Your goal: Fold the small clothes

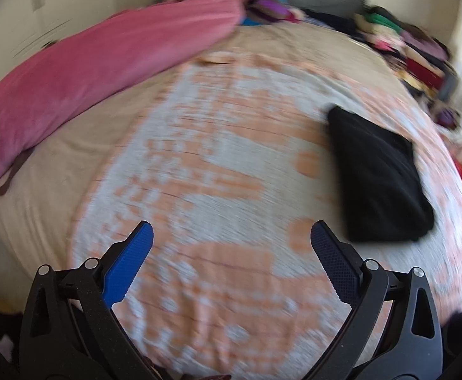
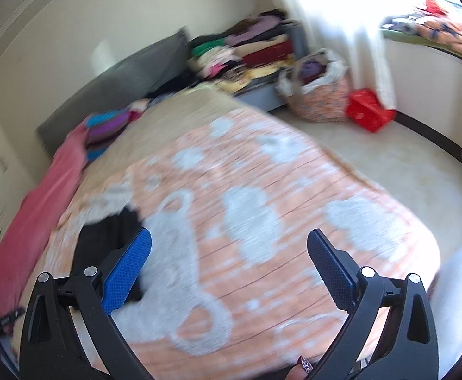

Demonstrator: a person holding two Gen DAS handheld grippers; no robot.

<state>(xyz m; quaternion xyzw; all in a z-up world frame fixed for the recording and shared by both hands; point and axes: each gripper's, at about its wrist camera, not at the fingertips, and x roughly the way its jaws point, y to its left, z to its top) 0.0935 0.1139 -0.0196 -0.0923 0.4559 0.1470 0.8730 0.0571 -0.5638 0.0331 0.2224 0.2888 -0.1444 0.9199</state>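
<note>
Left tool (image 1: 232, 232) spread apart, right tool (image 2: 229, 240) likewise, folded black garment (image 1: 379, 177) rectangular on woven orange-grey blanket (image 1: 224, 164)

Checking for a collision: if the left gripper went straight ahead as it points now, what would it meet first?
Probably the orange-and-grey bedspread. The left gripper is open and empty; the folded black garment lies right of its line. Depth is unclear.

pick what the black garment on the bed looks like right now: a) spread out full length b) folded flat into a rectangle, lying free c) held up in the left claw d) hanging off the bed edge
b: the black garment lies as a neat folded rectangle on the orange and white bedspread, with the left claw open and apart from it.
</note>
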